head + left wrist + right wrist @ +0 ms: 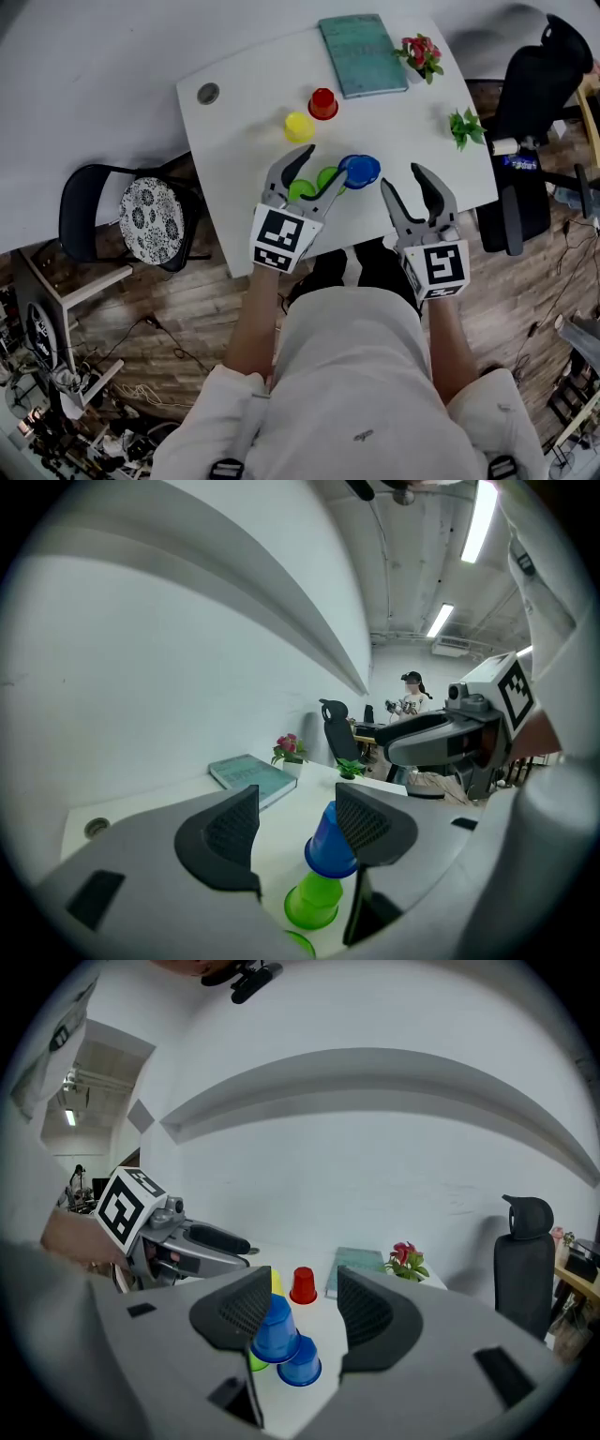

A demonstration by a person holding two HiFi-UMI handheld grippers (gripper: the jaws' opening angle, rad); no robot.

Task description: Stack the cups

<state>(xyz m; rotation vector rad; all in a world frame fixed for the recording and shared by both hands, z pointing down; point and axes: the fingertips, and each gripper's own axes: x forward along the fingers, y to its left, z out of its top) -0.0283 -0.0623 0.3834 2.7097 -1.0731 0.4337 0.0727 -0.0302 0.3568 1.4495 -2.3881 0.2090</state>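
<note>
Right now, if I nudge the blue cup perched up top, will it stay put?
Probably not. The blue cup looks like thin plastic, so likely light. It seems to sit rim-down on the narrow base of the green cup, so a sideways push could slide it off. Being round and tapered, it might then roll in a curve.

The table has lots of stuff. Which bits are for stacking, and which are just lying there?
For stacking: red cup, yellow cup, green cups, blue cups.
Just lying there: book, red flowers, small green plant.
</note>
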